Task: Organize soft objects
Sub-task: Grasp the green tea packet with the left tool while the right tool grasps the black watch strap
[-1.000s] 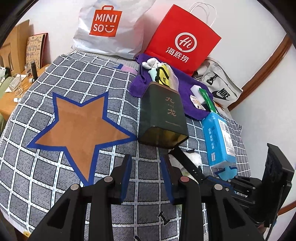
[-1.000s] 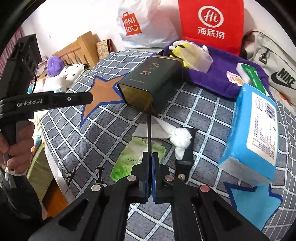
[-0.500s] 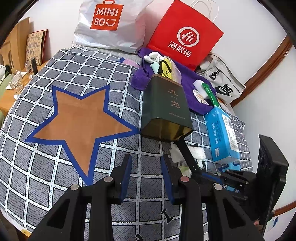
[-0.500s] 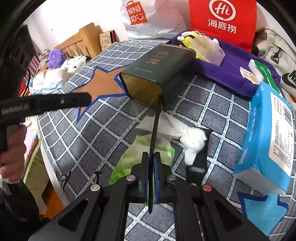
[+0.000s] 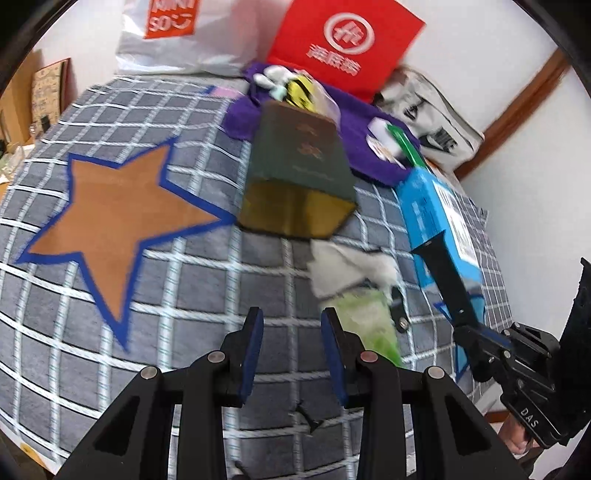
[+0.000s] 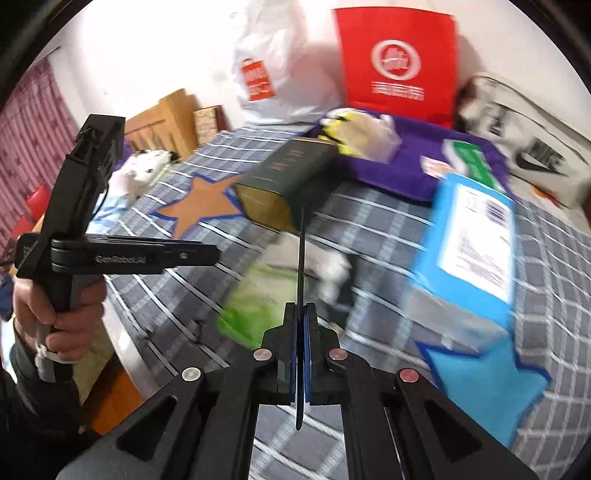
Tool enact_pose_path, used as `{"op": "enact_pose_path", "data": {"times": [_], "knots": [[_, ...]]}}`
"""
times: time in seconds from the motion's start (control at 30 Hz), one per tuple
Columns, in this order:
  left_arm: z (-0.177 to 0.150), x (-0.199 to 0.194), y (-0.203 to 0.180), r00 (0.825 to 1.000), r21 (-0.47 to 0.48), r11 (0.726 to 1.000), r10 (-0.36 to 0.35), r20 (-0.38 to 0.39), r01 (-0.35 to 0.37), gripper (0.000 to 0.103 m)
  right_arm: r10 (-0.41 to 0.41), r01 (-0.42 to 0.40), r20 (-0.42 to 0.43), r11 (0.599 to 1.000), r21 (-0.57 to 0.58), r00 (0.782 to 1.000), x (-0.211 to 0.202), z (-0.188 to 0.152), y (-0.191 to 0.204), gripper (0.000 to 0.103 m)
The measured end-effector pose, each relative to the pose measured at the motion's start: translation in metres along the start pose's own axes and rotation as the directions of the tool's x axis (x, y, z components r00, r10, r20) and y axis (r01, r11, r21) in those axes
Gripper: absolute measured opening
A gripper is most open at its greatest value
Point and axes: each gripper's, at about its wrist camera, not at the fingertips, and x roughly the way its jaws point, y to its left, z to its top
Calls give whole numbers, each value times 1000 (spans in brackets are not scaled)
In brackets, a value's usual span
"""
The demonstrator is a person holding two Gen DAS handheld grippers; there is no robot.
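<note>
Here my left gripper (image 5: 291, 328) hangs above the grey checked bedspread (image 5: 184, 295) with its blue-padded fingers (image 5: 254, 334) spread apart and nothing between them; my right gripper (image 6: 302, 321) has its jaws pressed together on a thin dark flat piece (image 6: 302, 251) that stands edge-on to that camera and pokes forward past the fingertips; what the piece is I cannot tell.

On the bedspread, just ahead of the left gripper and a little to its right, lies a green packet (image 5: 365, 317), blurred; a crumpled white tissue (image 5: 347, 266) lies touching its far end; both sit just in front of the open end of a dark green tin box (image 5: 299, 177) lying on its side; in the right wrist view the green packet (image 6: 255, 299) shows just left of the pinched piece.

To the right of these stands a blue tissue pack (image 5: 439, 214) with a white label; beyond the tin a purple cloth (image 5: 354, 118) carries a yellow soft toy (image 5: 301, 90) in a clear bag and a green-and-white box (image 5: 402, 144); against the wall stand a red paper bag (image 5: 347, 48), a white Miniso bag (image 5: 173, 33) and a grey Nike bag (image 5: 436, 125); an orange star (image 5: 122, 214) with a blue border is printed on the bedspread to the left.

In the right wrist view a bare hand (image 6: 55, 306) grips the handle of the left device.
</note>
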Motion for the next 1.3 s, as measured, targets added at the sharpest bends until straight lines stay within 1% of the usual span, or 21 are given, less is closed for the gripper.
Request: {"op": "enact_pose_path", "data": {"times": [0.07, 0.13, 0.2, 0.27, 0.3, 0.33, 0.37, 0.47, 0.53, 0.6, 0.63, 0.67, 0.7, 0.73, 0.8, 0.9, 0.93, 1.03, 1.13, 1.3], "knots": [[-3, 8, -11, 1000, 15, 1000, -16, -23, 16, 49, -41, 41, 0, 999, 1, 999, -8, -14, -10, 3], [-6, 14, -25, 999, 40, 999, -19, -29, 20, 50, -60, 60, -11, 998, 17, 998, -12, -26, -19, 3], [-6, 19, -36, 999, 61, 998, -18, -43, 21, 53, -77, 78, -29, 996, 44, 997, -13, -41, -32, 3], [-7, 25, -48, 998, 85, 996, -13, -58, 18, 65, -97, 100, -39, 993, 70, 995, -14, -53, -43, 3], [-7, 27, -53, 998, 93, 996, -6, -63, 12, 67, -107, 111, -40, 990, 88, 993, -15, -59, -50, 3], [-8, 31, -59, 997, 103, 995, 5, -72, 2, 71, -117, 120, -40, 987, 106, 992, -15, -65, -56, 3], [-8, 34, -62, 997, 110, 994, 15, -79, -6, 71, -122, 126, -41, 985, 115, 992, -14, -68, -60, 3], [-9, 47, -71, 992, 124, 990, 79, -94, -67, 74, -130, 136, -46, 980, 147, 990, -9, -75, -73, 3], [-11, 52, -76, 989, 141, 985, 117, -86, -104, 74, -128, 133, -41, 980, 149, 991, -6, -76, -76, 3], [-11, 56, -81, 983, 182, 970, 174, -65, -160, 74, -121, 125, -37, 980, 155, 992, -2, -75, -77, 3], [-11, 57, -82, 978, 200, 962, 203, -58, -187, 72, -118, 123, -38, 980, 157, 992, -1, -75, -78, 4], [-11, 57, -82, 972, 210, 953, 231, -42, -217, 63, -115, 119, -36, 980, 162, 993, 1, -75, -79, 4], [-11, 56, -81, 968, 214, 948, 249, -33, -237, 59, -109, 112, -29, 980, 166, 994, 3, -74, -81, 4], [-11, 54, -79, 967, 217, 946, 253, -28, -242, 55, -105, 108, -24, 980, 168, 994, 4, -72, -81, 4], [-10, 50, -72, 972, 214, 952, 233, -30, -221, 54, -103, 104, -18, 980, 169, 995, 6, -69, -82, 4], [-9, 44, -64, 967, 217, 945, 254, -22, -244, 53, -106, 105, -4, 979, 174, 994, 9, -65, -84, 4], [-9, 44, -62, 968, 216, 946, 251, -22, -240, 52, -107, 105, 1, 978, 179, 994, 10, -64, -84, 4], [-7, 35, -56, 978, 191, 961, 208, -30, -199, 52, -116, 114, 2, 979, 171, 993, 10, -63, -82, 4], [-6, 28, -54, 979, 181, 964, 202, -15, -197, 52, -111, 111, -6, 979, 171, 994, 6, -61, -79, 3], [-3, 14, -50, 989, 154, 978, 145, 2, -144, 53, -96, 93, 11, 981, 169, 995, -7, -58, -72, 3]]}}
